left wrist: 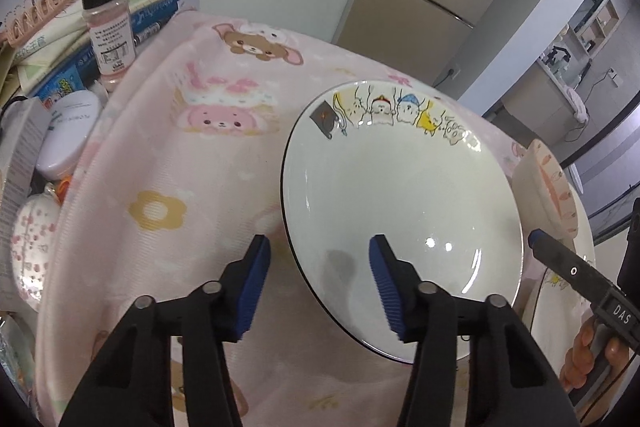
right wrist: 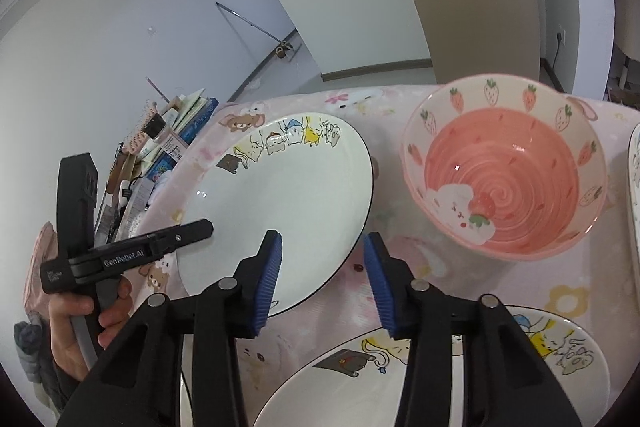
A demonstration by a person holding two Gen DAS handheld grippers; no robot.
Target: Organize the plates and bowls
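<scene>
On the pink cartoon-print cloth (left wrist: 208, 163), toward its right side in the left wrist view, lies a white plate (left wrist: 400, 195) with a thin dark rim line and a band of small drawn figures along its far edge. The left gripper (left wrist: 320, 283) straddles the plate's near-left rim: one blue pad stands over the cloth, the other over the glazed well, the jaws part-spread and not yet pressing on the rim. A bowl (left wrist: 548, 187) stands just beside the plate at the cloth's right edge, and the tip of the right gripper (left wrist: 534, 239) enters from that side. A spice jar (left wrist: 108, 23), books and small tubs crowd the left edge.

In the right wrist view the same plate (right wrist: 288, 203) lies left of centre. The right gripper (right wrist: 324, 279) brackets its near-right rim, one pad above the plate, the other above the cloth, jaws part-spread and pinching nothing. The left gripper (right wrist: 200, 227) reaches in over the opposite side. The pink strawberry bowl (right wrist: 504, 171) stands near the plate, apart from it. A second figured plate (right wrist: 440, 379) lies at the near edge.

Handling, as judged: the plate is stiff, glazed, slippery and breakable, fairly heavy for a rim pinch; grip at opposite rims, pads well over the lip.
</scene>
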